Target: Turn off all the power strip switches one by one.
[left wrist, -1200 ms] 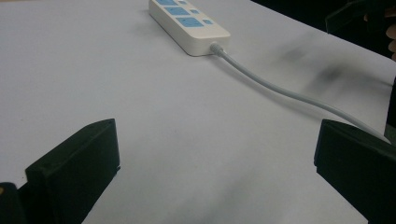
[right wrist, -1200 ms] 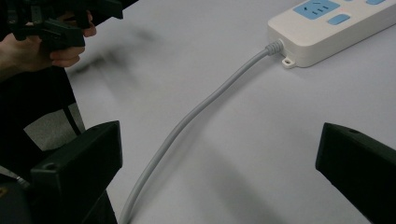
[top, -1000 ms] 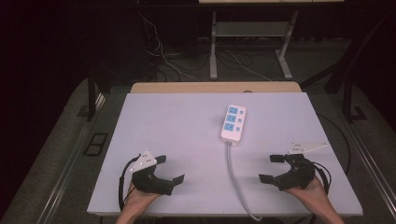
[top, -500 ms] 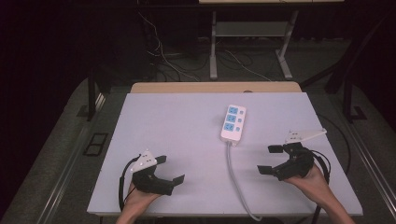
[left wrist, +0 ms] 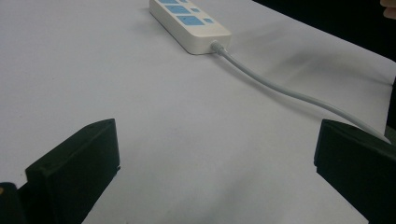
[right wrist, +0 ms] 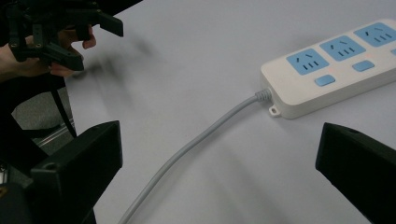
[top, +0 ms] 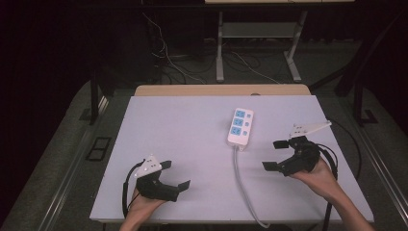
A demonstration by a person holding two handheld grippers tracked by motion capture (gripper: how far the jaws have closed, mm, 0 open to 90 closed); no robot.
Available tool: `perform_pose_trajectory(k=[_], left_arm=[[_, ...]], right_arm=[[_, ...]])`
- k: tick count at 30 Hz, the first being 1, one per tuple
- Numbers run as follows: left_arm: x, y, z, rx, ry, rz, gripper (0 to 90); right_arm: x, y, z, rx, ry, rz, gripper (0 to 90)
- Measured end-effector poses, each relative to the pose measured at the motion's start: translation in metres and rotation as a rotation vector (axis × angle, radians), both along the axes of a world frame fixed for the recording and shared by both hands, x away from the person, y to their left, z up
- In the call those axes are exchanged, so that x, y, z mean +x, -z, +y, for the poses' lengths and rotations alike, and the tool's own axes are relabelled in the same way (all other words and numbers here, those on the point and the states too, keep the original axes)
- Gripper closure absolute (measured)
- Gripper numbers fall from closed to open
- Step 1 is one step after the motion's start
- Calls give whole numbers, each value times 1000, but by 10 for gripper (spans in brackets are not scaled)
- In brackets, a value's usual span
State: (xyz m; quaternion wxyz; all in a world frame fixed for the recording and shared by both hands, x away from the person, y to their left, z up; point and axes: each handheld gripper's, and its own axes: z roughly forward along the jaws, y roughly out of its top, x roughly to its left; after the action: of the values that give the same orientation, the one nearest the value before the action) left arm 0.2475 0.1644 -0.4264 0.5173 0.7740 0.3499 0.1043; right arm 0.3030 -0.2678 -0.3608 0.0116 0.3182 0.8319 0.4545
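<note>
A white power strip with blue sockets lies right of the table's centre; its grey cable runs toward the front edge. In the right gripper view the power strip sits ahead to the right and the cable passes between the jaws. My right gripper is open, raised just right of the cable. My left gripper is open near the front left, nothing between its jaws. The left gripper view shows the power strip far ahead and its cable.
The white table has a wooden strip along its far edge. Behind it stand metal desk legs and loose cables on a dark floor. The right gripper view shows the left gripper in a hand.
My right gripper has moved left and away from the front edge, toward the power strip and its cable. The left gripper has stayed where it was.
</note>
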Motion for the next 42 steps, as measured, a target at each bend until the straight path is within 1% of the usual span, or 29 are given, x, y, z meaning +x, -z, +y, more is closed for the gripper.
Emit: perform_pose_trajectory(k=[5, 8, 12, 18, 21, 34, 39, 42], left_arm=[[0, 0, 0, 1, 0, -2, 0], [-1, 0, 1, 2, 1, -3, 0], [-1, 0, 1, -1, 1, -1, 0], [-1, 0, 0, 4, 4, -1, 0], [-1, 0, 0, 4, 4, -1, 0], [-1, 0, 1, 3, 5, -2, 0], [-1, 1, -1, 19, 17, -6, 0], [-1, 2, -2, 16, 20, -4, 0]], right_arm=[[6, -4, 3, -5, -15, -2, 4], [12, -6, 6, -18, -28, -2, 4], [17, -8, 9, -24, -37, -3, 4], [23, -8, 14, -40, -48, 6, 4], [30, -8, 18, -56, -56, 9, 4], [46, -6, 26, -92, -60, 29, 4], [54, -5, 29, -125, -65, 37, 4], [58, -6, 31, -138, -67, 37, 4]])
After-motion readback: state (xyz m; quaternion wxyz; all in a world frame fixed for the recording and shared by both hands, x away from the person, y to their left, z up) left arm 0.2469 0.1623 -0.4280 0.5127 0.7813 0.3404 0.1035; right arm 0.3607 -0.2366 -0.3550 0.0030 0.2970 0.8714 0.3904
